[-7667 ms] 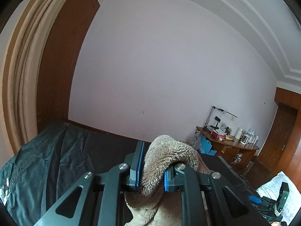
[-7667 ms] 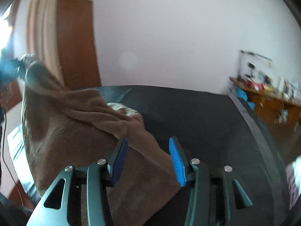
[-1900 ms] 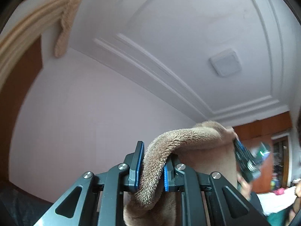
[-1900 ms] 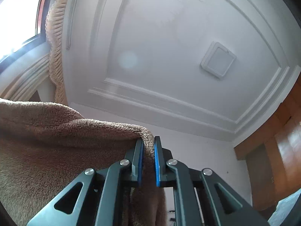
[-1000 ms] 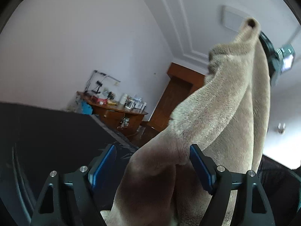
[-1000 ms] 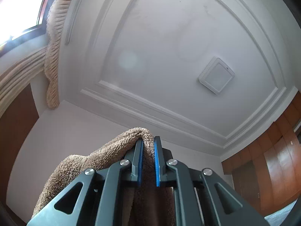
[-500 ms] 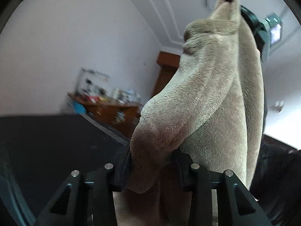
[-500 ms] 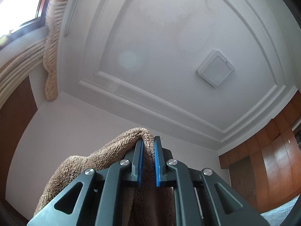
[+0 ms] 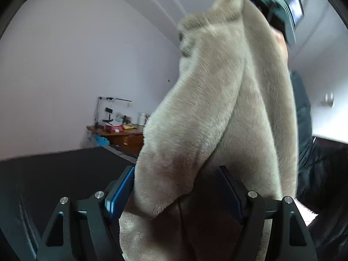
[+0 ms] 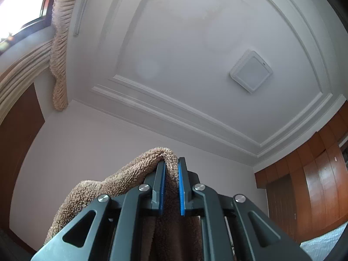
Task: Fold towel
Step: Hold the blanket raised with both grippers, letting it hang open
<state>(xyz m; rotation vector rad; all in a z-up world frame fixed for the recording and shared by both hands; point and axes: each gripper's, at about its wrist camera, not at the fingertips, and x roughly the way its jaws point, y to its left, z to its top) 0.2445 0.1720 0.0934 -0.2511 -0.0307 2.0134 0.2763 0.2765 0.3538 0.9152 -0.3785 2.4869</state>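
While the towel [image 9: 219, 100] hangs in a long fold from the right gripper [image 10: 171, 187] held high near the ceiling [image 10: 195, 43], its lower part drops between the jaws of the left gripper [image 9: 176, 187]. Behind it lie a dark bed [image 9: 61, 169] and a far wooden desk [image 9: 121, 134]. That right gripper is clamped narrow on the towel's upper edge. Down below, the left gripper's jaws are opening, the cloth loose between them and near the blue pad [image 9: 119, 191] on one side.
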